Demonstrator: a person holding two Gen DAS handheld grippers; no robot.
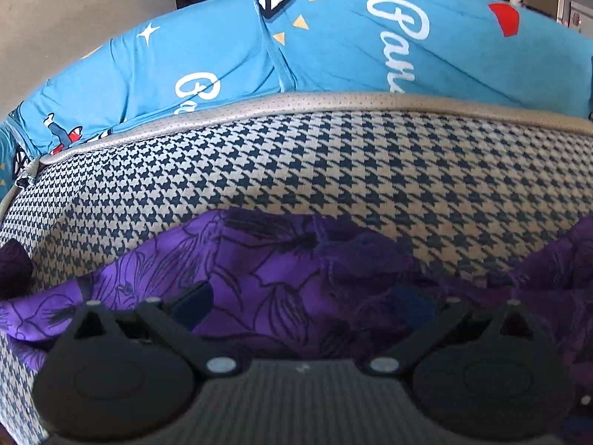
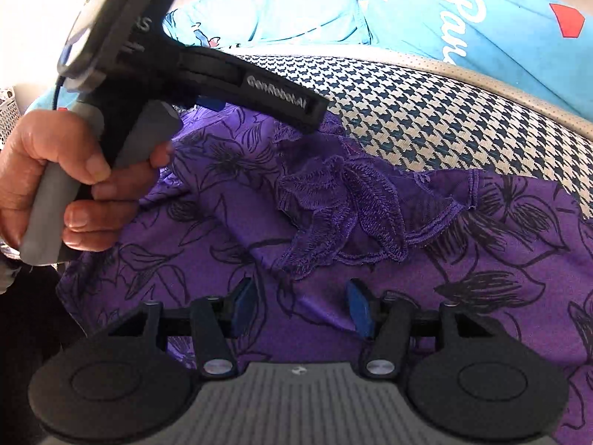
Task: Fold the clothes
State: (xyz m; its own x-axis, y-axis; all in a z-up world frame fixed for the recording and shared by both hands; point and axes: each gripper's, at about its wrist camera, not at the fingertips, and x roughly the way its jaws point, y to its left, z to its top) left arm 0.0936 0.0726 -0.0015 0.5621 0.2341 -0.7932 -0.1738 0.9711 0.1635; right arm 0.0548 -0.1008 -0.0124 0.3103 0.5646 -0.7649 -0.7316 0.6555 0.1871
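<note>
Purple floral-print cloth, the garment point(image 2: 370, 222) to be folded, lies spread on a houndstooth cushion point(image 2: 426, 111) with a pale piped edge, and a blue printed sheet point(image 2: 463, 26) runs along the far side. A lace-trimmed part of the garment is bunched near its middle, so the piece is not yet flat or squared.

By my reading, the step in hand is the first grasp: both tools are being set onto the cloth before any fold is made. The right gripper point(image 2: 302, 309) hovers low over the near part of the garment with its blue pads point(image 2: 244, 304) moderately apart; fabric lies under and between them, but I see nothing pinched. The left gripper point(image 2: 315, 111) reaches in from the left in the right wrist view, held by a hand point(image 2: 74, 181), its tip down at the far edge of the garment.

The next move calls for each tool to close on an edge or corner, then lift and carry it across evenly, taking care that the lace does not drag or twist.

Hard to make out: whether the left tongs are wide, narrow or gripping. In the left wrist view one pad is dimly seen and the other is lost against dark cloth; I cannot tell. The garment's full outline, sleeves and hem run out of both views.
</note>
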